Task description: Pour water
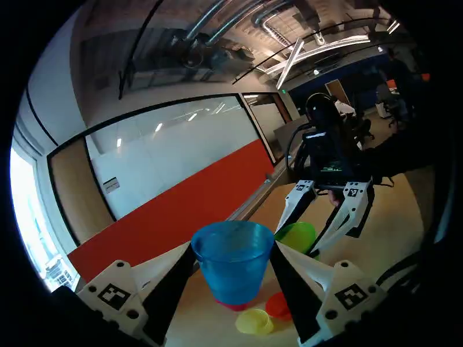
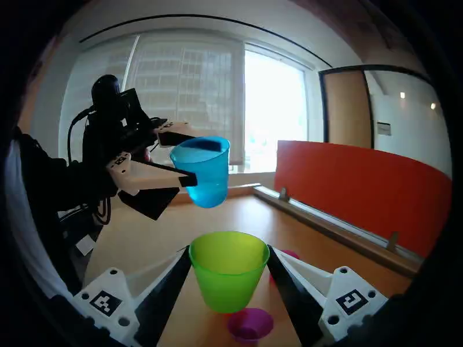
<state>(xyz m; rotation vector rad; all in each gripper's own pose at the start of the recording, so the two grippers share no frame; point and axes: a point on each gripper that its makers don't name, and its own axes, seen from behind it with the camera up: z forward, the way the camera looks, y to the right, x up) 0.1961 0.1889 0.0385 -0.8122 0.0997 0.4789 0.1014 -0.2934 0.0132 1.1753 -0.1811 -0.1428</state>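
Raised cup [image 2: 202, 170] above, beyond lower cup [image 2: 229, 269]; table [image 2: 231, 217] beneath.

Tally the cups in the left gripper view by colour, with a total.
blue cup: 1
green cup: 1
yellow cup: 1
orange-red cup: 1
Total: 4
Not counted: a red thing under the blue cup, too hidden to tell whether it is a cup.

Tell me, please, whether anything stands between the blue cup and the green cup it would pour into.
Nothing visible does. In the right gripper view the blue cup, held by the left gripper, hangs above and beyond the green cup in the right gripper, with open air over the table between them.
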